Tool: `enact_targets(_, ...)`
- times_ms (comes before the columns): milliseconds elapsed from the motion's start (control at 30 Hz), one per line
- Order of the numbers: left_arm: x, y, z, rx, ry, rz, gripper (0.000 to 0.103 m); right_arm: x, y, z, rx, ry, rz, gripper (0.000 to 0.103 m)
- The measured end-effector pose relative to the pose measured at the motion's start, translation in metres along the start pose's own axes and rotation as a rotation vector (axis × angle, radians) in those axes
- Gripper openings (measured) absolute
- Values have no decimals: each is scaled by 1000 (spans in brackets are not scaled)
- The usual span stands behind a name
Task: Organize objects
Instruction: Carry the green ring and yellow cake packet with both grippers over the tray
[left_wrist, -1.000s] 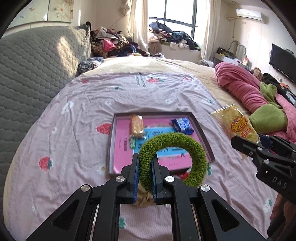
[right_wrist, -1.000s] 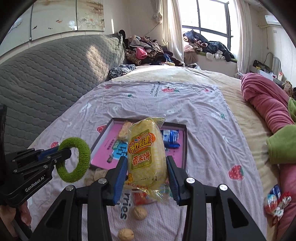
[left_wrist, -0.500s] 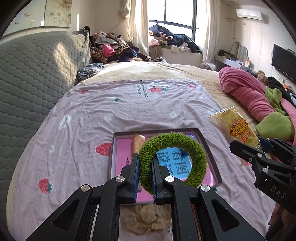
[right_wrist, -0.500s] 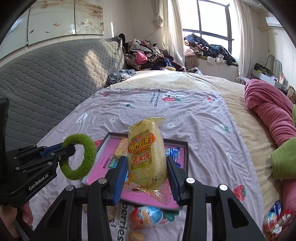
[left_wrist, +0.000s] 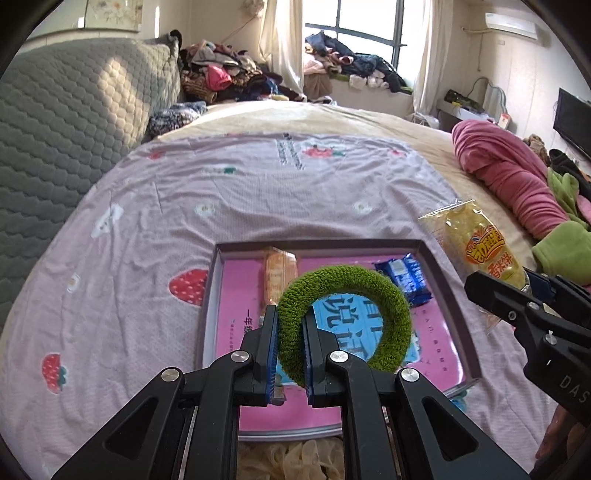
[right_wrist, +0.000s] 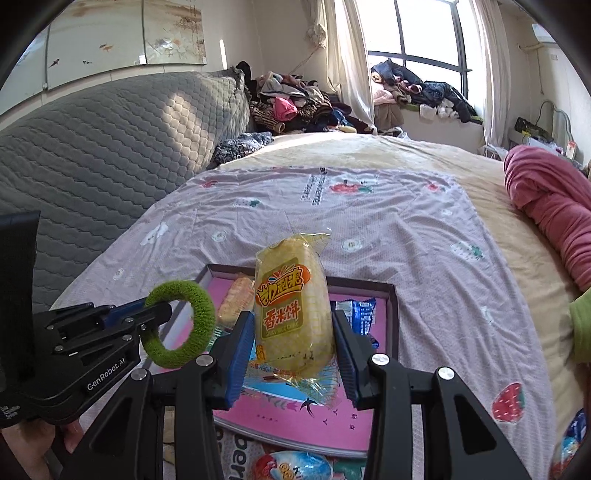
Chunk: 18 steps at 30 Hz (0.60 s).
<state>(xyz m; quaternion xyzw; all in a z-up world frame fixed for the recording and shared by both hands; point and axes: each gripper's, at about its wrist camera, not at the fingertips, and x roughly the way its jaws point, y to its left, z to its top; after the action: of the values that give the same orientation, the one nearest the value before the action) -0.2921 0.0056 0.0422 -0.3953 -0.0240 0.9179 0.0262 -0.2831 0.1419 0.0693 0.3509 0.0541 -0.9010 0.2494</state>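
My left gripper is shut on a fuzzy green ring, which it holds upright over the pink tray. That ring and the left gripper also show at the left of the right wrist view. My right gripper is shut on a yellow rice cracker packet, held over the tray's far half. The packet hangs at the tray's right edge in the left wrist view. In the tray lie an orange wrapped snack and a blue wrapped snack.
The tray rests on a pink strawberry sheet on a bed. A grey quilted headboard stands at the left, a rolled pink blanket at the right. A cream fabric piece and a colourful egg-shaped packet lie just before the tray.
Both grippers have moved forward and lower over the tray with their loads. The tray now looks larger and nearer, and the walnuts seen earlier have left the right wrist view.
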Motion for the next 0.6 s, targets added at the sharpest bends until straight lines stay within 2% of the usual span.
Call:
enact_targets(233,30,-2,-10,10,30,-2,12,28,-12,-17,21,37,2,43)
enact_targets(600,52,-2,-23,17,62,17,12,54,-27,-35,48,77,3,43)
